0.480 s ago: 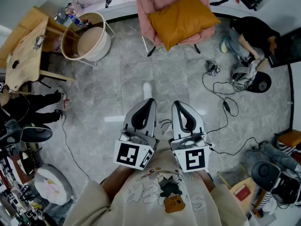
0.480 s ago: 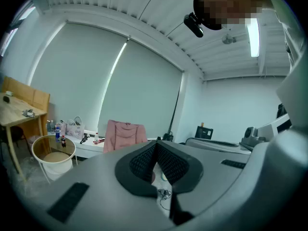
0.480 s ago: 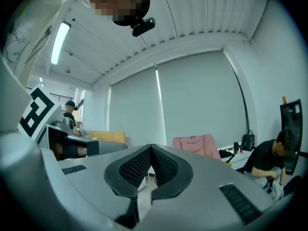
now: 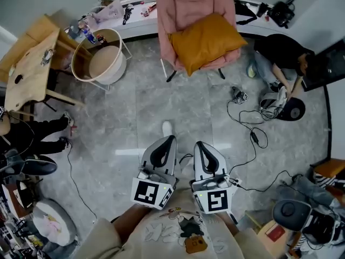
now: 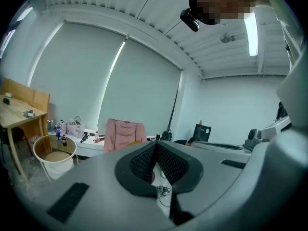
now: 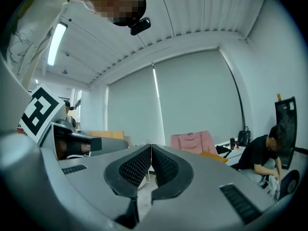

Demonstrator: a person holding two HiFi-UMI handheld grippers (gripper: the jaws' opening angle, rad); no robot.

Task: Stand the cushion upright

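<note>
Head view
- Cushion (image 4: pixel 207 39): orange, lying tilted on the seat of the pink chair (image 4: pixel 183 4) at upper centre. It leans toward the backrest and is not yet upright.
- Left gripper (image 4: pixel 170 139): low centre of the frame, jaws pressed together, holding nothing.
- Right gripper (image 4: pixel 198 143): just beside the left one, jaws likewise together and empty.
- Gap to target: bare grey floor (image 4: pixel 178 99) lies between both grippers and the chair, and they are well apart.
- Change noted: against the frame half a second back, the cushion and chair sit lower and slightly larger, and the grippers have dropped toward the bottom edge and drawn nearer each other.
- Reading: probably the person approaching the chair, so the task is still in its approach stage and there is no contact.
- Surroundings: round basket (image 4: pixel 102 55) at upper left, and a seated person (image 4: pixel 285 53) at upper right.

Left gripper view
- Jaws: ribbed pads meet in a closed seam with nothing between them.
- Target: the chair shows at centre left, beyond the tips.

Right gripper view
- Jaws: pads closed on each other, empty.
- Target: the chair is right of centre, with an orange edge of the cushion beside it.
- Requirement: the jaws must open before any grasp.
</note>
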